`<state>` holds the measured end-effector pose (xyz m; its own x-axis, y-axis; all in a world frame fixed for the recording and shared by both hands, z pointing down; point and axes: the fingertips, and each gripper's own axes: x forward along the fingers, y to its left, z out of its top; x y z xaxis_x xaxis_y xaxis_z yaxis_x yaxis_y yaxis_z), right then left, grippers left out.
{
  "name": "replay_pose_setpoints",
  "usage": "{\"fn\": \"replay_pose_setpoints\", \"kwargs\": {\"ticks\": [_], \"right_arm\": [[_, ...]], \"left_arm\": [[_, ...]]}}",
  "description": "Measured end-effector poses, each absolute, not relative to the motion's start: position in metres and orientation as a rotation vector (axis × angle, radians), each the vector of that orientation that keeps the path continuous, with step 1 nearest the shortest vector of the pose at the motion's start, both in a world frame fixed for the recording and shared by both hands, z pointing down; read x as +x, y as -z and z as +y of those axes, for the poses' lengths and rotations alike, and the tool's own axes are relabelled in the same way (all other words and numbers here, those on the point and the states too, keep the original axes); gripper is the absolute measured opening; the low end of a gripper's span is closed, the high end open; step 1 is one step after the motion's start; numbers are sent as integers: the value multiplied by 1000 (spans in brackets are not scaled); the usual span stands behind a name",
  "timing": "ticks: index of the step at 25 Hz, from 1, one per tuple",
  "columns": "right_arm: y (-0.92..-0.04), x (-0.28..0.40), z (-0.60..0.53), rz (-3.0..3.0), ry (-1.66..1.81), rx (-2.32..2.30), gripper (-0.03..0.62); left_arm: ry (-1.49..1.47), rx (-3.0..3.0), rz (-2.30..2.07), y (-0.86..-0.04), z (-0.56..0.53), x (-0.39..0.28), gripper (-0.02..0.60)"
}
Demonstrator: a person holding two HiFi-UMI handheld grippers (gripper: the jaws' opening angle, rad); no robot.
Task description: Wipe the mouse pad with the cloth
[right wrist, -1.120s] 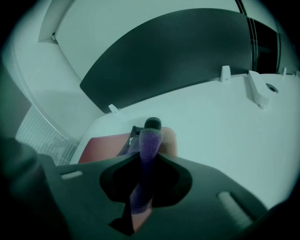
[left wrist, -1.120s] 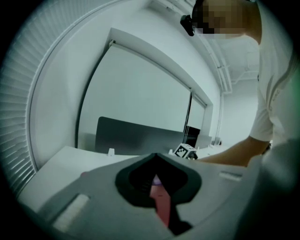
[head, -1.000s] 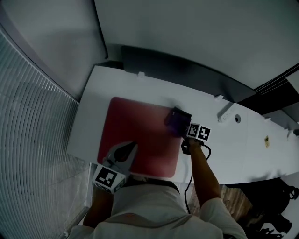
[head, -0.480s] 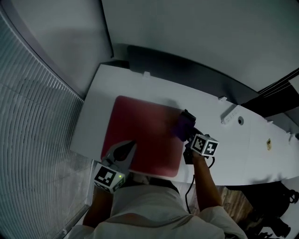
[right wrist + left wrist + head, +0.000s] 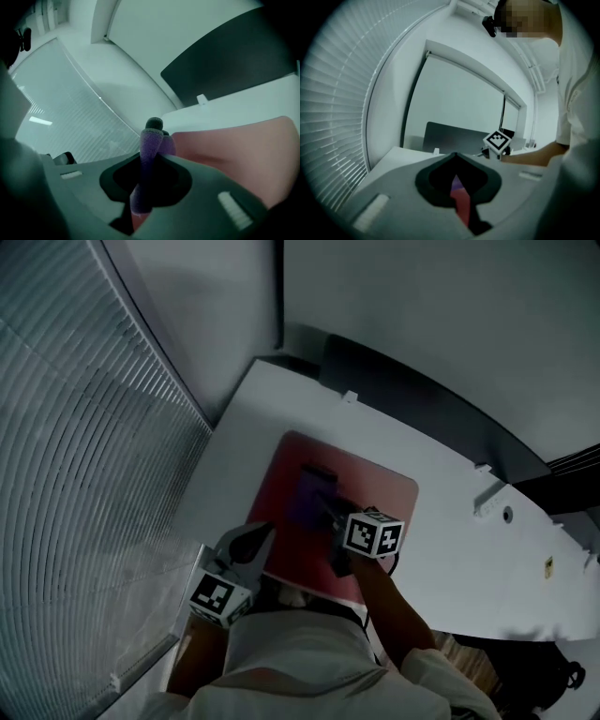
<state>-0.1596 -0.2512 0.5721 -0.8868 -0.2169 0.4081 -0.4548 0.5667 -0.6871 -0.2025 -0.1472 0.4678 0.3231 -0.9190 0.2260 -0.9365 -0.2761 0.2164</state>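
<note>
A red mouse pad [image 5: 375, 488] lies on the white desk [image 5: 253, 427]. My right gripper [image 5: 323, 501] is shut on a purple cloth [image 5: 307, 498] and holds it down on the left half of the pad. In the right gripper view the cloth [image 5: 146, 168] is pinched upright between the jaws, with the pad [image 5: 243, 150] spreading to the right. My left gripper [image 5: 268, 530] hovers by the pad's near left corner, shut and empty. In the left gripper view a strip of the pad [image 5: 461, 204] shows through the slit between the jaws.
Window blinds [image 5: 84, 427] run along the left of the desk. A dark partition panel [image 5: 422, 399] stands behind it. A white power strip [image 5: 486, 495] and a cable hole [image 5: 507, 515] lie at the right. The desk's near edge is under my arms.
My right gripper has dragged the cloth leftwards from the pad's right edge to its left half. The head view has turned right. The left gripper has stayed put.
</note>
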Motion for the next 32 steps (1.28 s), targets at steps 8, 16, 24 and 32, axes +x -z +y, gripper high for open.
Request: {"fn": "replay_pose_setpoints", "kwargs": {"ticks": [8,16,24,32], "right_arm": [[-626,-265,-240,-2412,-1123,497,49],[-670,-237,-254,-2252,-1067,662,49],[-677,-150,-253,-2189,-1123,773,49],[-684,-40,-263,-2123,-1207,975,49]], "left_arm": [[-83,2184,-1758,-479,-116,-265,2],[-61,2224,-1721,-479,-126,-272,2],[-107,2318,-1629,-476,-140,-228,2],[-126,2416,-1481,-479,-161,-165,2]]}}
